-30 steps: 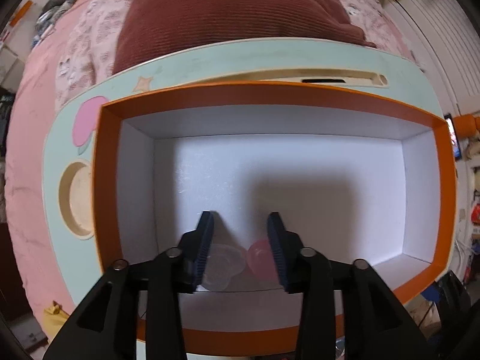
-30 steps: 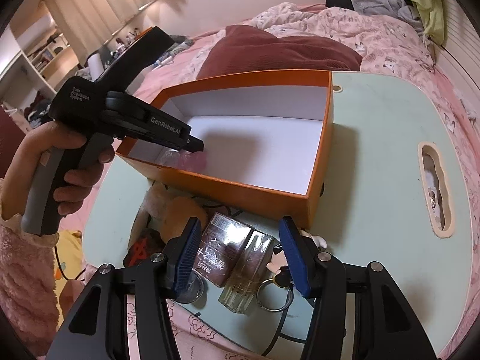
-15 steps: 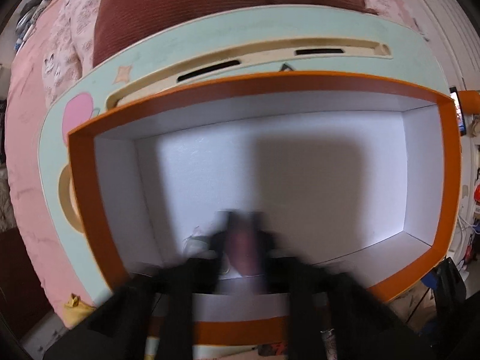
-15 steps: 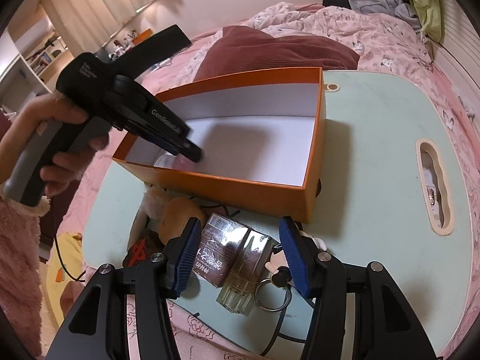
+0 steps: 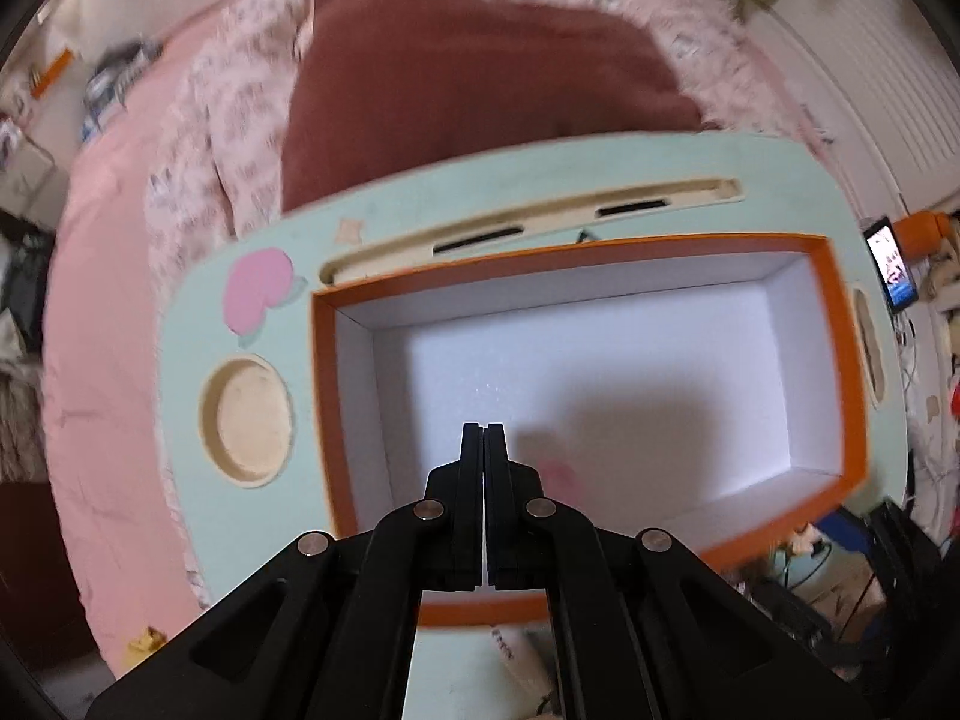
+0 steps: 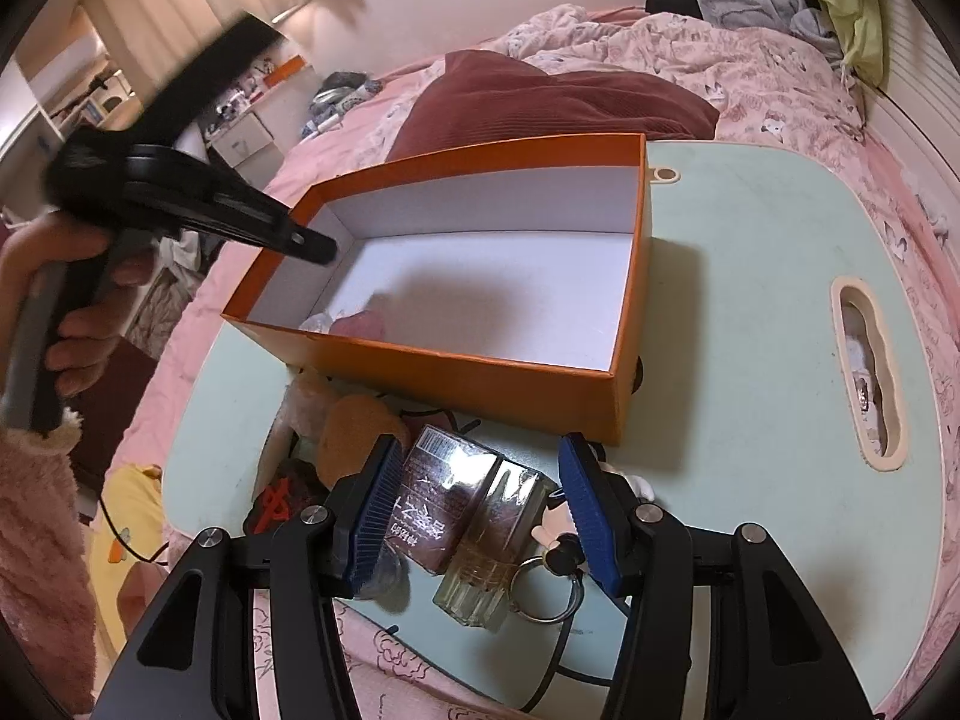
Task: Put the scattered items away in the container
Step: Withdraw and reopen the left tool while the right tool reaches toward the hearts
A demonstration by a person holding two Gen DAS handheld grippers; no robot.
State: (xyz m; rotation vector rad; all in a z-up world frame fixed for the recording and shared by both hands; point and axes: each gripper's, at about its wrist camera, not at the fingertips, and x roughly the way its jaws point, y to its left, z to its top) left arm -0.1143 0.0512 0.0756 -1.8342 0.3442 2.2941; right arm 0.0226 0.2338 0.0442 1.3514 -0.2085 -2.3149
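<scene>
My left gripper (image 5: pixel 483 427), spread a second ago around two items on the floor of the orange box (image 5: pixel 840 360), is now closed on nothing and raised above it. My right gripper (image 6: pixel 480 498) is holding half open, unchanged, gripping nothing, over one brown packet (image 6: pixel 438 498) and one glass bottle (image 6: pixel 492 558) on the table (image 6: pixel 750 300). One pink item (image 6: pixel 360 324) and one clear item (image 6: pixel 318 322) are lying inside the box.

Soft, even daylight, seemingly from the curtained window (image 6: pixel 150 18) far left. Fisheye bending darkens the corners. The left view is motion-blurred; a shadow crosses the box floor (image 5: pixel 660 420).
</scene>
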